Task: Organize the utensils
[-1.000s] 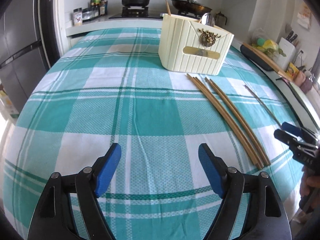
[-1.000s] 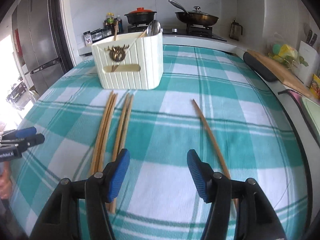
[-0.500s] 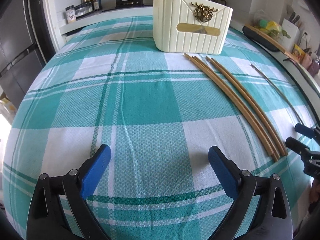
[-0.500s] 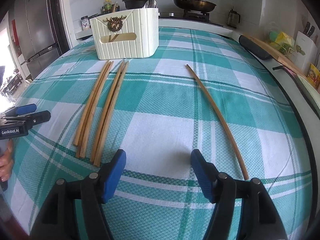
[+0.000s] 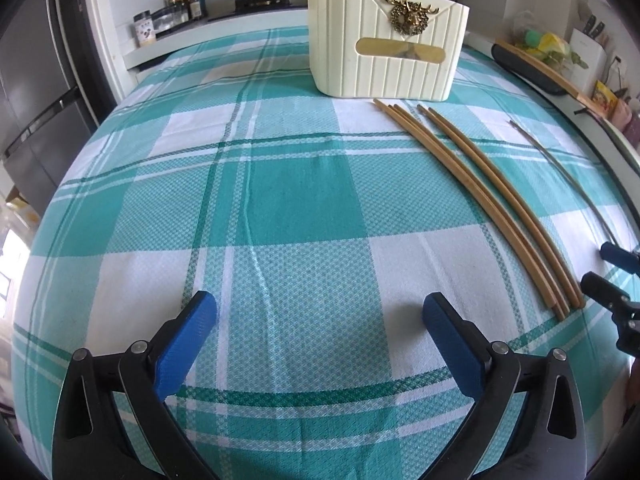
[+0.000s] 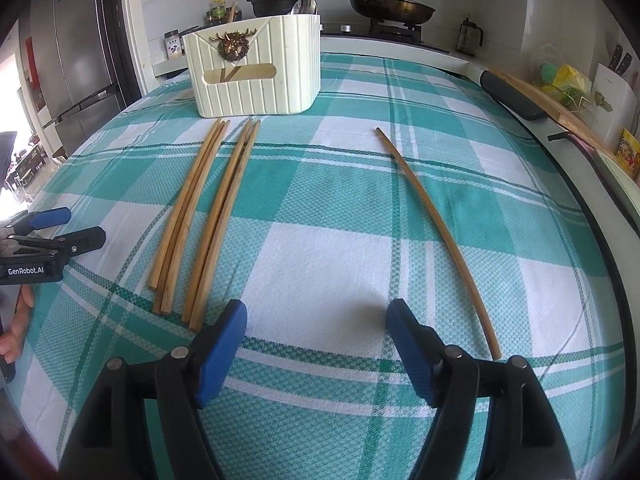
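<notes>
Chopsticks (image 6: pixel 208 216) lengthwise toward holder (image 6: pixel 256 72)

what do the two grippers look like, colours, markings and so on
Both are alike: the left gripper and the right gripper have black plastic arms with slotted cut-outs and silver pivot bolts, tipped with blue ribbed pads. Seen from the right wrist view, the left one's body carries white lettering, GenRobot.AI. No cables show. A bare hand holds it; no sleeve is visible.

Checked tablecloth (image 5: pixel 280 184); black pot (image 6: pixel 280 2), frying pan (image 6: pixel 390 10) on stove; fridge (image 6: pixel 76 60) left.
</notes>
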`<state>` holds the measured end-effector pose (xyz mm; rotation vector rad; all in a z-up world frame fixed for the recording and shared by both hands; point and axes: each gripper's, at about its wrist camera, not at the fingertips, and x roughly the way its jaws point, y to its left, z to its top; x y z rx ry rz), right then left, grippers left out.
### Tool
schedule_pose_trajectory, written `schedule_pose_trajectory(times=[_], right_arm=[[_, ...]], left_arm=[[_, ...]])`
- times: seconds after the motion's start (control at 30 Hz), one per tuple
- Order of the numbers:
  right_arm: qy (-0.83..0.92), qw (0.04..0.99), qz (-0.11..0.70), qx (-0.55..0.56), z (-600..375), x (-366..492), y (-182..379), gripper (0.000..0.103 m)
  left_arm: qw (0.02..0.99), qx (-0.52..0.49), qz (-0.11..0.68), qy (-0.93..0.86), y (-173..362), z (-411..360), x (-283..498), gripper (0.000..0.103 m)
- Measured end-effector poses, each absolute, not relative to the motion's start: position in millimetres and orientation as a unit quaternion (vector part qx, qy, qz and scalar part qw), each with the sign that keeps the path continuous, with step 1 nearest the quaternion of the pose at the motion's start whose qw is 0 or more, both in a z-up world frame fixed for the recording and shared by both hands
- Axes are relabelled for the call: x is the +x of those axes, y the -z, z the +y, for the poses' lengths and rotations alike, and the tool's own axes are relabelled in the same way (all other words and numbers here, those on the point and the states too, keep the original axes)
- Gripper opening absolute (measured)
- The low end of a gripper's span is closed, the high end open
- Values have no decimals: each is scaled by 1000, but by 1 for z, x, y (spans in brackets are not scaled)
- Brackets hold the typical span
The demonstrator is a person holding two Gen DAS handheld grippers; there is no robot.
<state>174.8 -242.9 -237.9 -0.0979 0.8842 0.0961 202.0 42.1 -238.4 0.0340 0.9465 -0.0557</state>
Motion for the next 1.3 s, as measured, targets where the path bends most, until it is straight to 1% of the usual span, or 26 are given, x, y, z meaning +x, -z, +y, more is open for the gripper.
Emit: schedule_pose_trajectory(times=[1.2, 1.3], right_arm=[[-47, 902, 428, -48, -243, 175, 238, 76], [-47, 901, 428, -48, -243, 175, 238, 76]], left_arm=[[889, 14, 456, 28, 238, 43, 201, 103], [889, -1, 456, 36, 234, 44, 203, 102]])
